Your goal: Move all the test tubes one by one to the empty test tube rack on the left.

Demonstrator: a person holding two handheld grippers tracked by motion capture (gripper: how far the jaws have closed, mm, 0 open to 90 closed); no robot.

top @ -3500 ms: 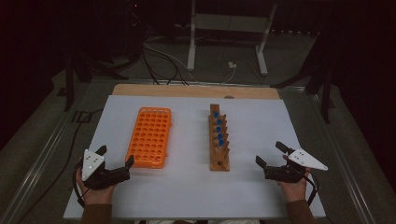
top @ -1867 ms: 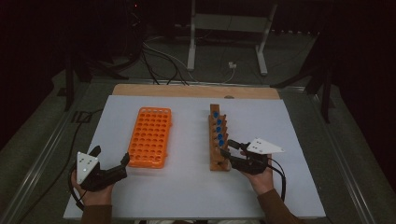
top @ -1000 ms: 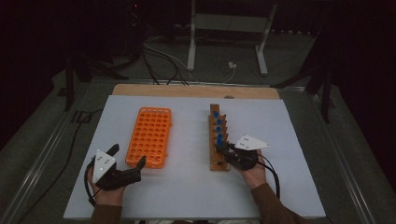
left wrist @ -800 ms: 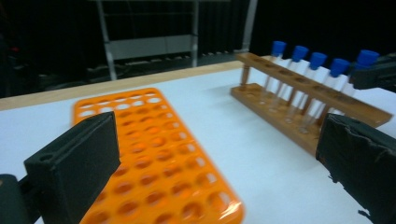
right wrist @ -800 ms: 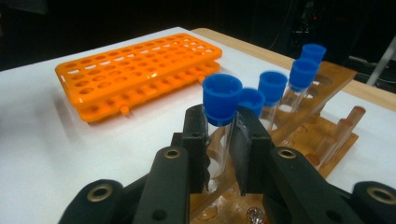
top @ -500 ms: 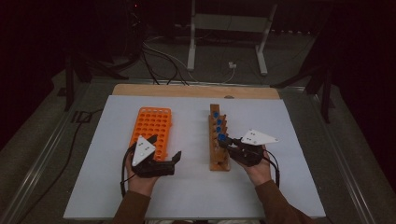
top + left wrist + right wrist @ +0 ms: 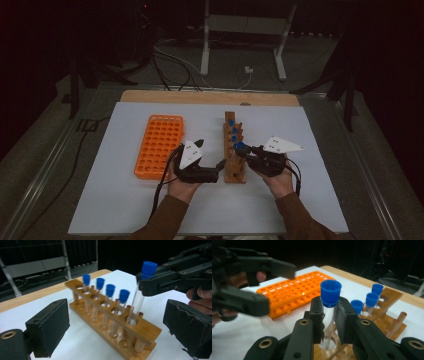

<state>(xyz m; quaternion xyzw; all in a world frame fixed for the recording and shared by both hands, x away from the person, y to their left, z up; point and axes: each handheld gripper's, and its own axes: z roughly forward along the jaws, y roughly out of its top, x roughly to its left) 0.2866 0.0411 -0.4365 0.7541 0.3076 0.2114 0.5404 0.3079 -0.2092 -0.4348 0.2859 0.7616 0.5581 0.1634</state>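
One clear glass tube with a blue cap [image 7: 329, 305] is being pinched by the right claw [image 7: 329, 322], its foot barely inside the wooden rack [image 7: 140, 327] – four capped tubes [image 7: 110, 293] waiting there. The left claw [image 7: 117, 325] is gaping, empty, astride the rack's end; the orange plastic rack [image 7: 159, 145] is sitting unfilled on the desk [image 7: 110, 200].

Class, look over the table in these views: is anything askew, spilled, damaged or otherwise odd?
One thing: the pad on the left tongs looks frayed and chipped along its edge. Otherwise nothing is spilled. The raised tube sits higher than the other tubes in the wooden rack because the right tongs grip it.
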